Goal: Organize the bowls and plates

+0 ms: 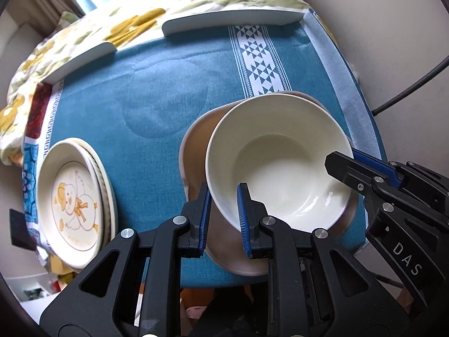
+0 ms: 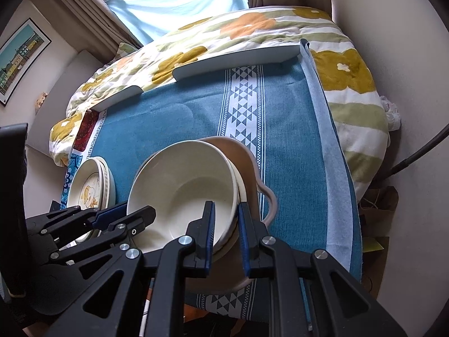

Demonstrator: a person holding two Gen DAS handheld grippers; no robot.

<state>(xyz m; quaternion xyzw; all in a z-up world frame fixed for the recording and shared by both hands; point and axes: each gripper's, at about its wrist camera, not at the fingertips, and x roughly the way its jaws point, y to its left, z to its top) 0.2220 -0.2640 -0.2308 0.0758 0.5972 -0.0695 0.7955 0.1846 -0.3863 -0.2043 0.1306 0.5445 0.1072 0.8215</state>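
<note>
I read both grippers as converging on the cream bowl [image 1: 277,157], one on each side of it.

1. Left gripper [image 1: 223,219]: it points forward and down at the bowl's near left rim. One blue-padded finger [image 1: 243,210] sits inside the bowl and the other outside, so the rim wall passes between them. A narrow gap shows on each side of the wall, so I cannot tell whether the pads are pressing it.
2. Right gripper [image 2: 226,224]: it approaches the bowl's right rim at the same downward angle. Its fingers straddle the rim edge, spaced a little apart. I cannot confirm contact here either.

Count of items, taking the cream bowl as reference:
- One teal tablecloth [image 1: 157,90] with a white geometric band lies beneath everything.
- One floral quilt [image 2: 252,31] lies beyond the cloth's far edge.
- One tan handled dish [image 2: 247,163] sits directly under the bowl. At least one more cream rim [image 2: 242,189] shows nested between them.
- One stack of plates [image 1: 75,202] stands well to the left of the bowl. The duck plate [image 1: 71,196] lies on top, with at least one ribbed rim visible beneath it.

The cream bowl is tilted in the tan dish and holds nothing.
</note>
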